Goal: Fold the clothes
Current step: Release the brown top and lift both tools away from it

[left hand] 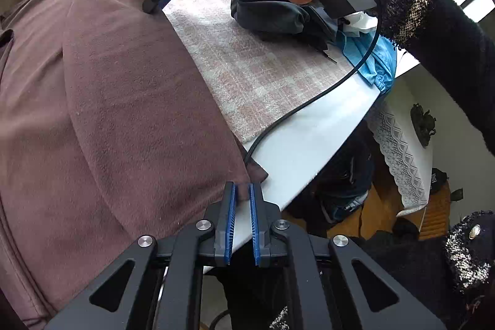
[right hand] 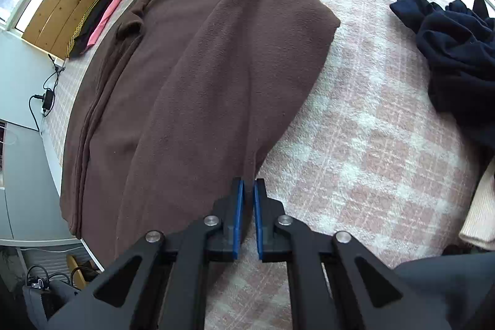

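Both grippers, left gripper [left hand: 243, 190] and right gripper [right hand: 249, 186], pinch the brown fleece garment [right hand: 191, 67] hem. Thin bites may slip, dropping the fold.

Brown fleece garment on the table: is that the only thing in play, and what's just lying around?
In play:
brown fleece garment
left gripper, pinching its hem
right gripper, pinching its edge

Lying about:
navy clothes pile
blue garment
black cable
pink garment

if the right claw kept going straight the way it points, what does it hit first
Most likely the brown fleece garment: the right claw is already shut on its near edge, pointing steeply down. Just under that edge lies the pink checked cloth covering the table, though depth is hard to judge in this fisheye view.
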`<state>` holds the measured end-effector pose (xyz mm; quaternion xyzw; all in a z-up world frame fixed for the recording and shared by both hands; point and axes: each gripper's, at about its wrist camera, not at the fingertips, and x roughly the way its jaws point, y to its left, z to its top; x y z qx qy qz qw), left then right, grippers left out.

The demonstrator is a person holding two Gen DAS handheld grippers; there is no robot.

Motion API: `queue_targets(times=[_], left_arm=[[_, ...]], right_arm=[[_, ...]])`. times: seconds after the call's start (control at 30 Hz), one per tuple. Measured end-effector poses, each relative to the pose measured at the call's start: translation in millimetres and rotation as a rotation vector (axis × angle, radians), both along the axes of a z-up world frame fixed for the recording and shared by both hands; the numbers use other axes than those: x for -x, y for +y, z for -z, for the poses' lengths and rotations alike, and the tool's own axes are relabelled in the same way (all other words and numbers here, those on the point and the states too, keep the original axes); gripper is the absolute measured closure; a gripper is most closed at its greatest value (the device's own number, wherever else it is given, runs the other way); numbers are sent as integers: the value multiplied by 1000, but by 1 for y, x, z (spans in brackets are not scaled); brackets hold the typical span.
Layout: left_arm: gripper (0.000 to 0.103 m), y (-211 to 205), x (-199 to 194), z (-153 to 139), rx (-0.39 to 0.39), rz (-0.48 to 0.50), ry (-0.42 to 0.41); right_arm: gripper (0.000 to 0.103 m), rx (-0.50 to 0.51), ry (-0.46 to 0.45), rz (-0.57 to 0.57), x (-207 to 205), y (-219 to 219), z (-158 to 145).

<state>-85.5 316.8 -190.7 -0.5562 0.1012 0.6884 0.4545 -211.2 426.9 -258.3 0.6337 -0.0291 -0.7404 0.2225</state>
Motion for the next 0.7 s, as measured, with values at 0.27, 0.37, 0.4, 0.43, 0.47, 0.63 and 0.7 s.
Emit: queue_targets(times=[0.27, 0.37, 0.4, 0.43, 0.47, 0.63, 0.7], left_arm=[[80, -133, -26, -104, -79, -142, 90], [70, -162, -18, -123, -65, -214, 159], [70, -163, -12, -121, -67, -224, 166], [70, -158, -5, -116, -66, -234, 160], [70, -147, 3, -104, -64, -237, 139], [70, -84, 35, -43, -44, -217, 26], [70, -60, 36, -29, -43, -185, 3]], right_arm=[[78, 236, -58, 100, -103, 85, -126], [53, 381, 0, 114, -122, 100, -164], [53, 309, 80, 92, -118, 89, -167], [53, 235, 159, 70, -114, 79, -169], [53, 161, 238, 47, -110, 68, -171], [53, -20, 388, -70, -45, 27, -140], [53, -39, 364, -62, -6, 20, -116]])
